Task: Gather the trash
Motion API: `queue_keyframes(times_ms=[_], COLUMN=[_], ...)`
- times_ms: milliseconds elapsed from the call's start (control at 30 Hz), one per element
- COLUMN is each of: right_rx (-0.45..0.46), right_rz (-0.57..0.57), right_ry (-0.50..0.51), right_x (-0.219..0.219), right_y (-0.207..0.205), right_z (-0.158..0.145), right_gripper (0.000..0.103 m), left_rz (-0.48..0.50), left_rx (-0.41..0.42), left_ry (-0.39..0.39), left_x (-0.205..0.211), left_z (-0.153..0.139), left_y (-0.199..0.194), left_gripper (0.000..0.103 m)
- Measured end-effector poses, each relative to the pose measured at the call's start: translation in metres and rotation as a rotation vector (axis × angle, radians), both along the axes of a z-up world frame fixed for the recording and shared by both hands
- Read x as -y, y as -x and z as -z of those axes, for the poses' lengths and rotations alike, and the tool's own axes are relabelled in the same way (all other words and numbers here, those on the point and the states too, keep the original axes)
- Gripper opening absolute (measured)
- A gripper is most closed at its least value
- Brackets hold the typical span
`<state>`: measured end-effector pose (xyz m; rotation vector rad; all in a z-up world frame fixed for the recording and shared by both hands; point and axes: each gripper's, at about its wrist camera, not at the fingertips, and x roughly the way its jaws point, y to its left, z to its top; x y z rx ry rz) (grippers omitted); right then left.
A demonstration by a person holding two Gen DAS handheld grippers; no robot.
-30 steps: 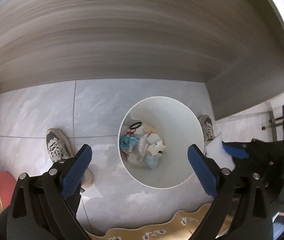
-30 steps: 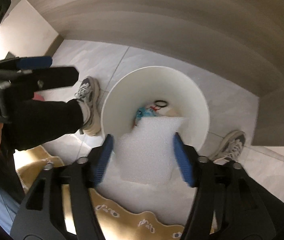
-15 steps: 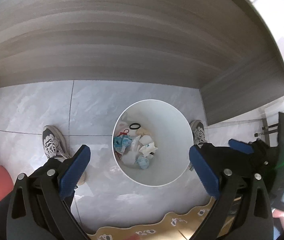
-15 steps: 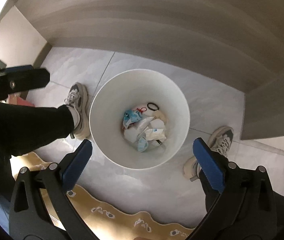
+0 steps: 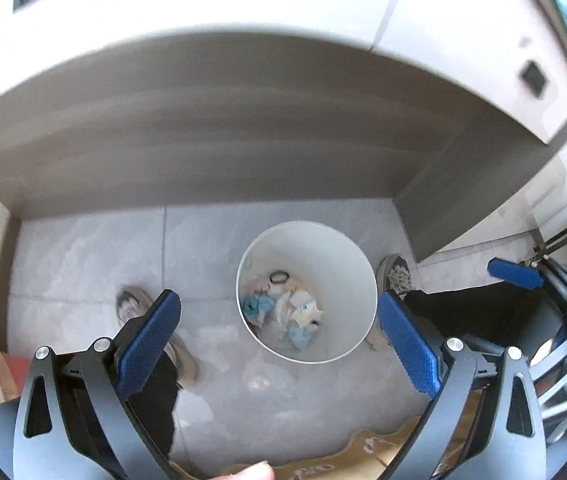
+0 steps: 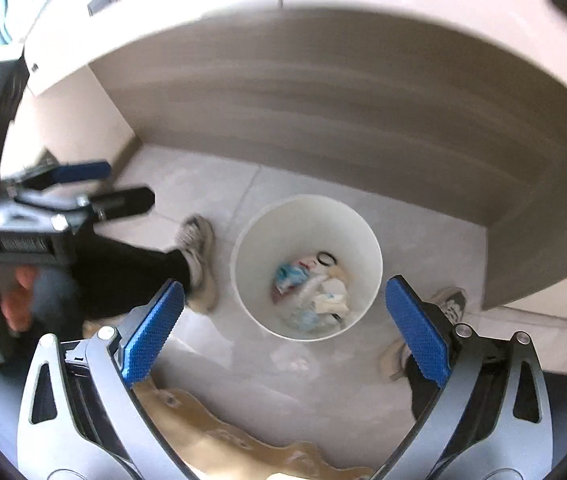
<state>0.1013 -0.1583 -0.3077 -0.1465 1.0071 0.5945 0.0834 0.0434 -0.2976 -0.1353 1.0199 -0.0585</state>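
A white round trash bin (image 5: 347, 256) stands on the grey tiled floor, also in the right wrist view (image 6: 267, 240). Inside lies a heap of trash (image 5: 283, 310): blue and white crumpled pieces and a black ring; it shows in the right wrist view (image 6: 315, 292) too. My left gripper (image 5: 279, 340) is open and empty, high above the bin. My right gripper (image 6: 283, 332) is open and empty, also high above the bin. The left gripper appears at the left of the right wrist view (image 6: 83, 188).
A grey wood cabinet front (image 5: 223, 140) rises behind the bin under a white countertop (image 5: 243, 0). The person's shoes (image 5: 131, 308) (image 5: 395, 276) stand either side of the bin. A tan patterned mat (image 6: 211, 440) lies at the near edge.
The right gripper opened and let go of the white foam piece, which is no longer in view. Both grippers have risen, so the bin looks smaller and the countertop has come into view.
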Motion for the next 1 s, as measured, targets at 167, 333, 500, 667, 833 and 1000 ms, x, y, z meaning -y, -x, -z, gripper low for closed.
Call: queue_keyframes(times_ms=[167, 333, 500, 667, 833, 1000], right_rx=[0.104, 0.184, 0.290, 0.391, 0.468, 0.496], right_rz=[0.022, 0.060, 0.070, 0.082, 0.081, 0.071], right_ry=[-0.066, -0.116, -0.173, -0.210, -0.222, -0.198], right_x=[0.022, 0.043, 0.062, 0.075, 0.086, 0.085], right_y=[0.025, 0.045, 0.065, 0.086, 0.103, 0.118], right_z=[-0.054, -0.121, -0.187, -0.238, -0.276, -0.291], right_gripper=[0.098, 0.098, 0.098, 0.098, 0.098, 0.098], left_rz=[0.015, 0.036, 0.066, 0.062, 0.029, 0.005], left_rx=[0.112, 0.176, 0.236, 0.316, 0.361, 0.371], left_ry=[-0.047, -0.101, -0.155, -0.152, -0.156, -0.134], left_x=[0.010, 0.019, 0.030, 0.034, 0.041, 0.038], left_z=[-0.052, -0.109, -0.155, -0.194, -0.230, -0.257], left_y=[0.027, 0.046, 0.062, 0.086, 0.108, 0.123], left_gripper=[0.097, 0.097, 0.097, 0.097, 0.097, 0.097])
